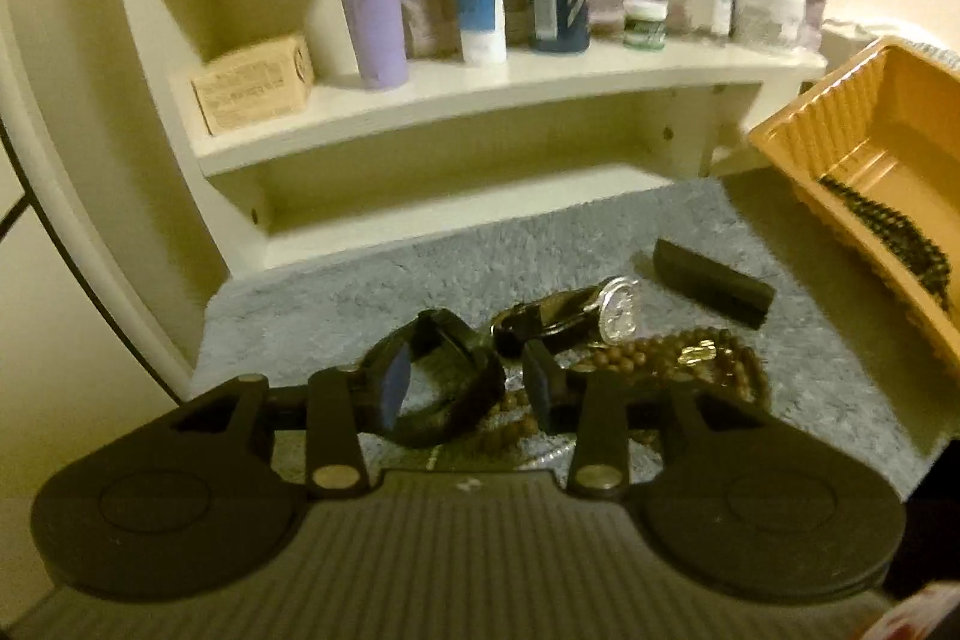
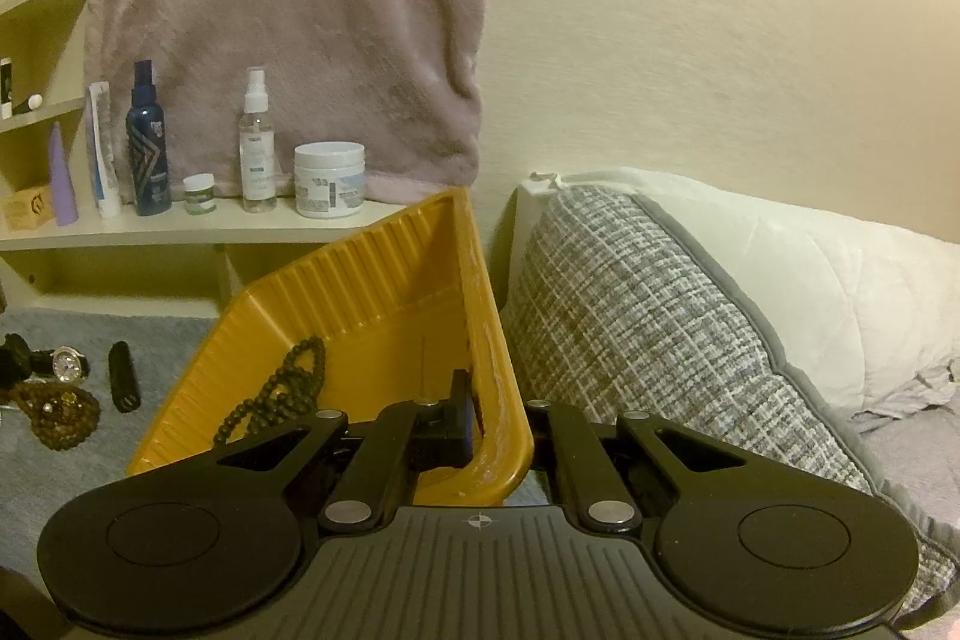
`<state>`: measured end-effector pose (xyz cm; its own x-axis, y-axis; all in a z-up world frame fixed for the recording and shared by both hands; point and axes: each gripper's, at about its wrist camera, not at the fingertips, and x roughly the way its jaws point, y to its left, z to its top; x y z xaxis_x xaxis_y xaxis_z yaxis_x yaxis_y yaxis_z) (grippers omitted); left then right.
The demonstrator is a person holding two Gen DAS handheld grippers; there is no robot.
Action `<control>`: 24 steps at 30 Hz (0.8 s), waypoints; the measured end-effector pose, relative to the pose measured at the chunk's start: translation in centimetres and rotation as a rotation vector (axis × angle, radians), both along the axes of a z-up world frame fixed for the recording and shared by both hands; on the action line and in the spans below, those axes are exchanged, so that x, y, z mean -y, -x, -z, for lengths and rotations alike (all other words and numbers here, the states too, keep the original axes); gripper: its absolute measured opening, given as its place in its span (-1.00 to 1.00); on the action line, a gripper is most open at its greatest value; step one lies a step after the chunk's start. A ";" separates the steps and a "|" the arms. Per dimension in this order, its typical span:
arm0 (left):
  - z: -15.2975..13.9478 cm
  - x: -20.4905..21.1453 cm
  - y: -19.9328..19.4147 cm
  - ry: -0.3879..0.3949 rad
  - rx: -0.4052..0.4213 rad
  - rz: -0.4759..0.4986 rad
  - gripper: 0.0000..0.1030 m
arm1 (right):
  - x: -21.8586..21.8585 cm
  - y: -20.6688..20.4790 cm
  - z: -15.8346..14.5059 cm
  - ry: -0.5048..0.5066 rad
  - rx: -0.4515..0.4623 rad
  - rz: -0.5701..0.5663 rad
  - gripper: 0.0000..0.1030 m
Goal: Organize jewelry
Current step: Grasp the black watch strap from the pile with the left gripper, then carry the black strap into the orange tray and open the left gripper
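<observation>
My left gripper point(image 1: 468, 391) hangs low over a pile of jewelry on a grey mat point(image 1: 336, 292), jaws open. A black strap band point(image 1: 480, 376) lies between its fingers, against the left pad point(image 1: 393, 391) and clear of the right one. Behind it lie a silver-faced watch point(image 1: 618, 307), a brown bead bracelet point(image 1: 678, 364) and a small black case point(image 1: 711, 289). My right gripper point(image 2: 492, 430) is shut on the side wall of a tilted yellow tray point(image 2: 360, 292), its right finger hidden behind the wall. A black bead necklace point(image 2: 282, 394) lies in the tray point(image 1: 840, 142).
A cream shelf point(image 1: 480, 82) behind the mat holds tubes, bottles and jars, with a pink towel point(image 2: 288, 10) hanging above it. A checked grey cushion point(image 2: 648, 316) and a white pillow point(image 2: 810, 292) lie right of the tray.
</observation>
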<state>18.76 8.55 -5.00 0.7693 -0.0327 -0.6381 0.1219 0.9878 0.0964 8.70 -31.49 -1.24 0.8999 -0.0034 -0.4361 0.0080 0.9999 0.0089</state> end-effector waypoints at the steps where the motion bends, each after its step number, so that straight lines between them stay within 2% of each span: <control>1: 0.3 0.1 -0.5 0.004 -0.013 -0.005 -0.28 | 0.0 0.0 0.0 0.001 -0.001 0.001 -0.89; 5: 1.3 0.1 -1.6 0.011 -0.038 -0.041 -0.32 | 0.1 -0.2 0.1 0.005 -0.005 0.002 -0.89; 9: 1.6 -0.4 -1.8 0.027 -0.050 -0.032 -0.56 | 0.1 -0.2 0.1 0.006 -0.006 0.003 -0.89; 10: 1.5 -0.5 -1.8 0.030 -0.053 -0.025 -0.68 | 0.1 -0.2 0.1 0.005 -0.006 0.003 -0.89; 15: 1.2 -0.8 -1.4 0.034 -0.060 -0.011 -0.74 | 0.1 -0.3 0.1 0.006 -0.003 0.003 -0.89; 24: -1.3 -1.7 0.1 0.016 0.002 -0.003 -0.79 | 0.1 -0.3 0.0 0.011 0.001 0.000 -0.89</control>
